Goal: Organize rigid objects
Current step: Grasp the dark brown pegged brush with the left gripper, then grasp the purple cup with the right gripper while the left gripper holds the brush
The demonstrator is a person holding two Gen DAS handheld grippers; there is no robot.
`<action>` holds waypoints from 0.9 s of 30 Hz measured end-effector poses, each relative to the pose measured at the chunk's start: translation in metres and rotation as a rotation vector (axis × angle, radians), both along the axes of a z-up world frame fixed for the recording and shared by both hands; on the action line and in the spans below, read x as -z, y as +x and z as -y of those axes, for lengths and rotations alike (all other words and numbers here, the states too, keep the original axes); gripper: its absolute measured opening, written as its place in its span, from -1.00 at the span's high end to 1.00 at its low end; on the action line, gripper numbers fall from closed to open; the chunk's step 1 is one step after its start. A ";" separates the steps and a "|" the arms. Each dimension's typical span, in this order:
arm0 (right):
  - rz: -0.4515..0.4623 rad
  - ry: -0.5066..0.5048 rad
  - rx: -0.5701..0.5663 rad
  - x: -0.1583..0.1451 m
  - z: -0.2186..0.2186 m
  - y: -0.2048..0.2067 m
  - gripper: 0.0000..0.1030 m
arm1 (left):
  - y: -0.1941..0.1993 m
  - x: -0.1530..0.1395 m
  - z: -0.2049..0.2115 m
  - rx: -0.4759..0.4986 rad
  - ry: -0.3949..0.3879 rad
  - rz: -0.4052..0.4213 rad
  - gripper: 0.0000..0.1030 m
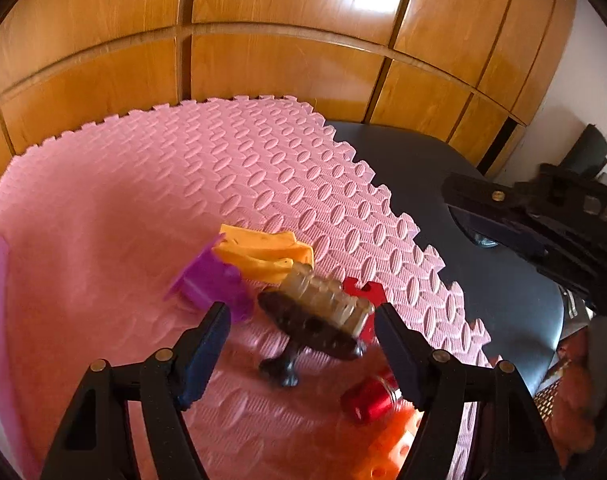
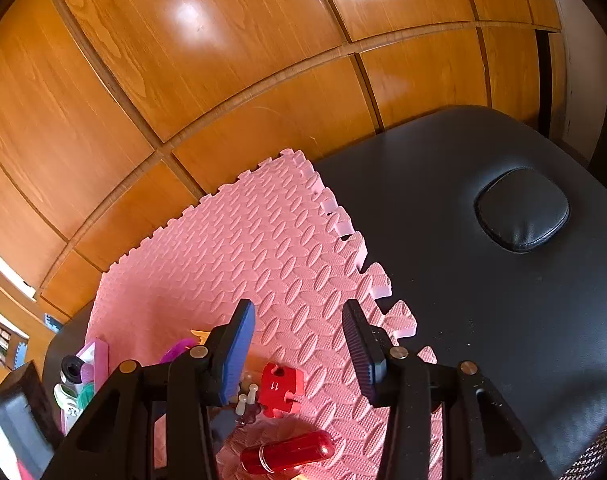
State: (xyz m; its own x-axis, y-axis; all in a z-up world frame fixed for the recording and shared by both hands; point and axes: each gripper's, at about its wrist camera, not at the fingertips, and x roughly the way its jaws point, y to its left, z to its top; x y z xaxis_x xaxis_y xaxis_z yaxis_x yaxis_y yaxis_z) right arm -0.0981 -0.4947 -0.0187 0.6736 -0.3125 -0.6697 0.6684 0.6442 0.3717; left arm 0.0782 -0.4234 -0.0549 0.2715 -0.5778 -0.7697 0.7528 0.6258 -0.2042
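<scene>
Left gripper (image 1: 299,334) angled down, jaws apart, empty. Right gripper (image 2: 299,344) angled down, jaws apart, empty.

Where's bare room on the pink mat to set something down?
The far half of the pink mat, between the wooden panels and the toy pile, is bare. So is the black padded surface beside it. Near edge is crowded: yellow piece, red puzzle piece, red cylinder.

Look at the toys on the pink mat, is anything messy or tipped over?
Yes. The toys sit in a jumbled heap: the purple piece lies tipped beside the yellow piece, and the red cylinder lies on its side. Nothing looks broken.
</scene>
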 end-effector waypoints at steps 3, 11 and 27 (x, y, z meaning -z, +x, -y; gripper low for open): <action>-0.001 0.000 -0.002 0.001 0.000 0.001 0.12 | 0.005 0.014 0.002 0.021 -0.028 -0.085 0.05; -0.021 -0.020 -0.024 0.004 -0.003 0.005 0.12 | 0.004 0.008 -0.029 -0.007 -0.063 -0.093 0.08; -0.089 -0.061 -0.251 0.016 -0.037 0.035 0.12 | -0.028 0.014 -0.128 -0.066 -0.030 -0.017 0.08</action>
